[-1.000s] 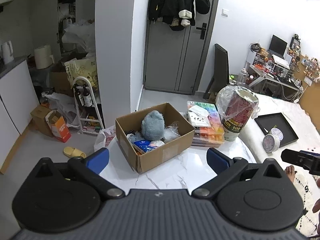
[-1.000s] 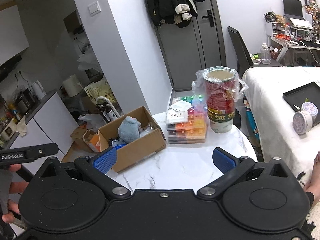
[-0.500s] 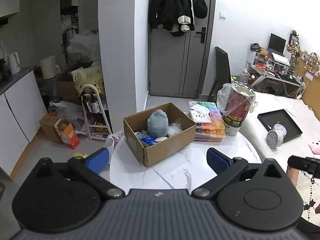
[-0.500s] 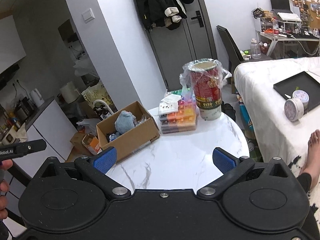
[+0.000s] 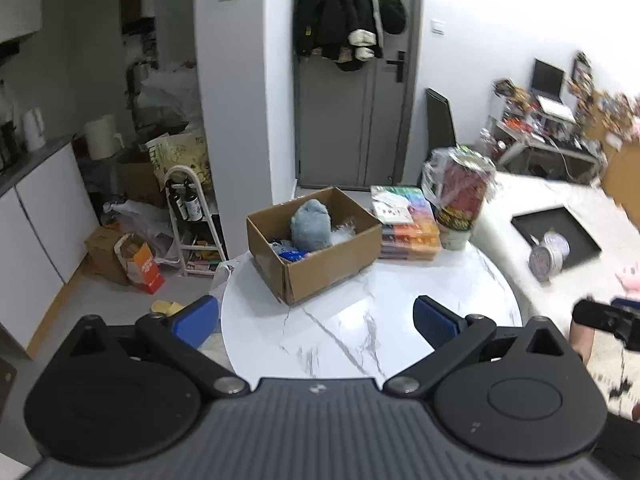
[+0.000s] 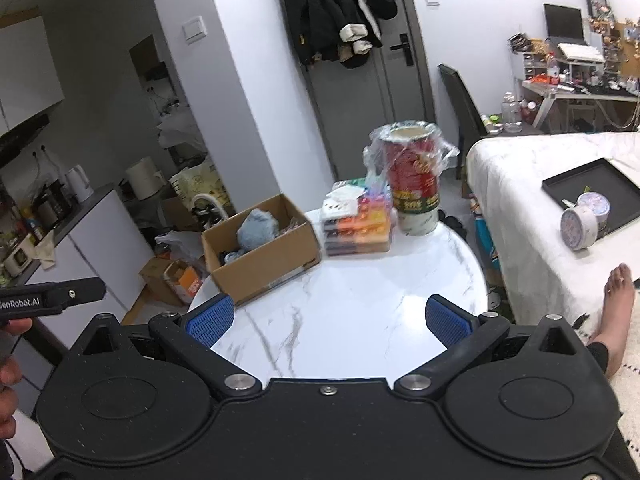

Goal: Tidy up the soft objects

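Observation:
An open cardboard box (image 5: 332, 256) (image 6: 276, 256) stands on the round white marble table (image 5: 360, 340) (image 6: 360, 312). A grey-blue plush toy (image 5: 311, 224) (image 6: 256, 229) sits upright in it among small packets. A pink plush (image 5: 629, 280) lies on the white bed at the far right of the left wrist view. My left gripper (image 5: 316, 320) is open and empty, well back from the box. My right gripper (image 6: 328, 318) is open and empty over the table's near edge.
A stack of colourful plastic cases (image 5: 406, 228) (image 6: 356, 220) and a tall red cup in plastic wrap (image 5: 460, 200) (image 6: 414, 178) stand behind the box. A black tray (image 6: 592, 196) with round tins lies on the bed (image 6: 520, 208). A bare foot (image 6: 618, 300) is at the right. Floor clutter lies at the left.
Both grippers have pulled back and up from the table, so the box and cup look smaller. The pink plush has come into the left wrist view. Both stay open.

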